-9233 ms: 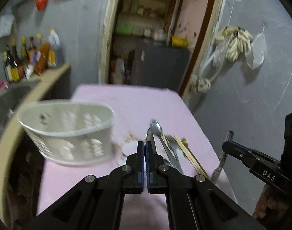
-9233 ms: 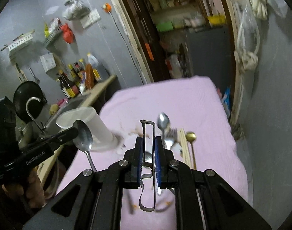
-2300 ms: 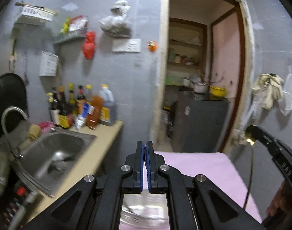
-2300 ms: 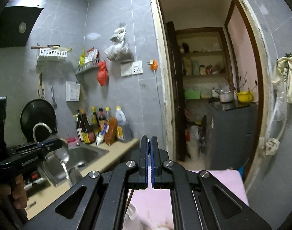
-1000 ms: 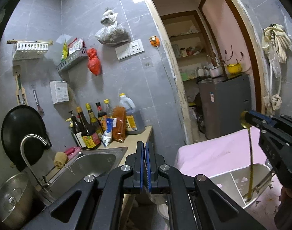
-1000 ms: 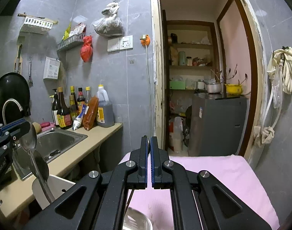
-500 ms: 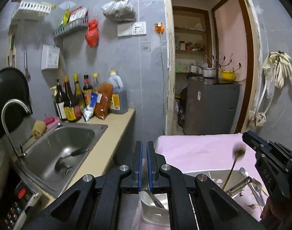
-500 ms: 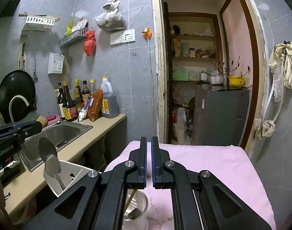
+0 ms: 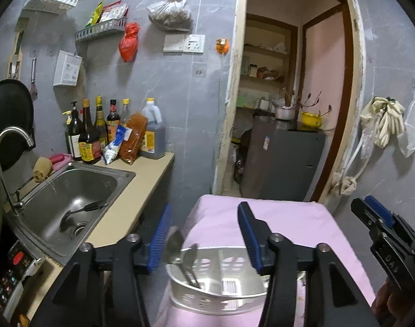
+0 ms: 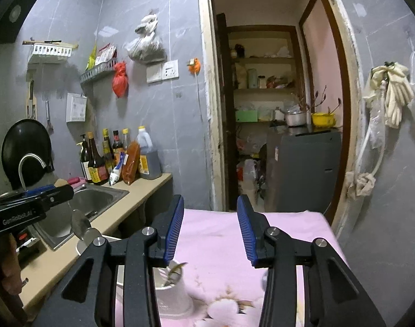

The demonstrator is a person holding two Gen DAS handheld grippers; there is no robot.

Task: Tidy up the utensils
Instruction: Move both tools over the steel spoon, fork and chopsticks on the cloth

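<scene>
Only left view: spoons [image 9: 180,253] in caddy [image 9: 234,297].

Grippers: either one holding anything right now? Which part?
Nothing held. Left gripper and right gripper both have jaws opening with nothing between them; spoons stand in the white holder.

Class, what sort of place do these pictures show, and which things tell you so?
Most likely a small home kitchen: a steel sink with a tap, sauce bottles on the counter, and a dark pan against the wall.
</scene>
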